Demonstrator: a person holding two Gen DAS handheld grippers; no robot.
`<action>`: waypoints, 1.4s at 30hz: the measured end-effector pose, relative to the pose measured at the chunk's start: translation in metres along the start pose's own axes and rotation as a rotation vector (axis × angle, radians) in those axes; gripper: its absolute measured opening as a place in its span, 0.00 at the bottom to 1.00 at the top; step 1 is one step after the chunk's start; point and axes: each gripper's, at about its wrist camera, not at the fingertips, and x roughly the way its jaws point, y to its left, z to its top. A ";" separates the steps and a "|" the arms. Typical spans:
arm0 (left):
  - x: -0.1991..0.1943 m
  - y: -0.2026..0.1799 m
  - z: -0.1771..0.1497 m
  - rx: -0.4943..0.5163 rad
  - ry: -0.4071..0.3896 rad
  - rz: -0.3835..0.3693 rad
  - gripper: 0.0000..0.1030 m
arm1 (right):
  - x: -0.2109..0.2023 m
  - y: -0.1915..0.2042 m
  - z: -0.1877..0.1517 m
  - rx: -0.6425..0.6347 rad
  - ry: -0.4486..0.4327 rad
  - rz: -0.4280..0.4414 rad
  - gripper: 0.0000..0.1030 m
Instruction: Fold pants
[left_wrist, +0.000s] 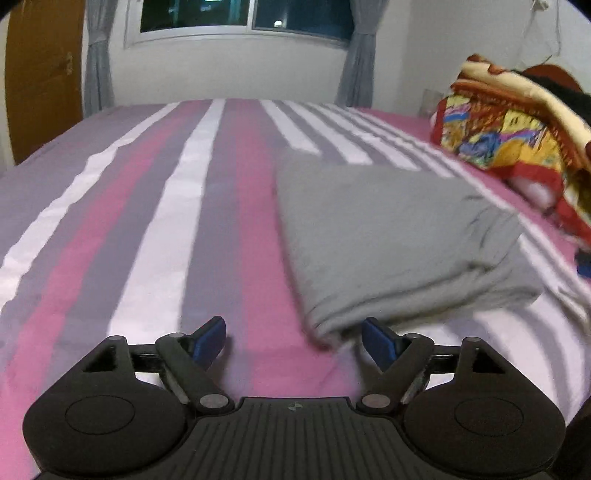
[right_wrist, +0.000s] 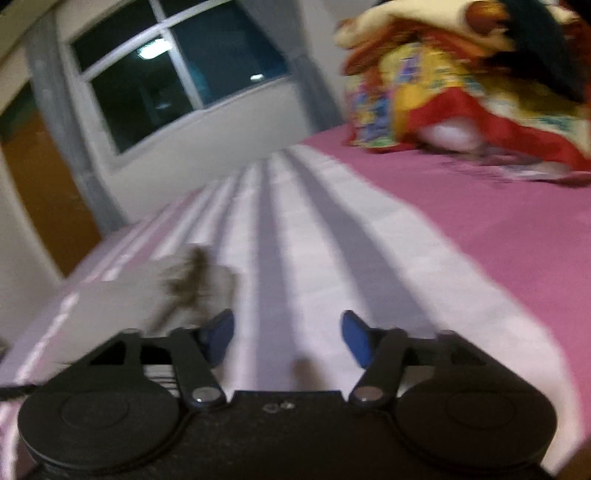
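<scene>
The grey pants (left_wrist: 391, 236) lie folded in a flat stack on the striped bed (left_wrist: 147, 221), right of centre in the left wrist view. My left gripper (left_wrist: 293, 341) is open and empty, just short of the stack's near corner. In the right wrist view a blurred edge of the grey pants (right_wrist: 173, 291) shows at the left. My right gripper (right_wrist: 288, 338) is open and empty over the white and grey stripes, to the right of the pants.
A bright red and yellow patterned blanket (left_wrist: 517, 136) is heaped at the right of the bed, also in the right wrist view (right_wrist: 461, 81). A window (left_wrist: 243, 18) with grey curtains and a wooden door (left_wrist: 40, 77) stand beyond the bed.
</scene>
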 end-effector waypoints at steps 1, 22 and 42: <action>0.003 -0.001 -0.003 0.008 0.003 -0.001 0.77 | 0.006 0.010 0.001 0.002 0.010 0.032 0.43; 0.043 -0.008 -0.006 0.056 -0.112 0.026 0.79 | 0.097 0.093 0.017 -0.001 0.141 0.062 0.16; 0.058 0.014 -0.009 -0.121 -0.045 -0.036 0.82 | 0.083 0.038 -0.004 0.356 0.217 0.170 0.76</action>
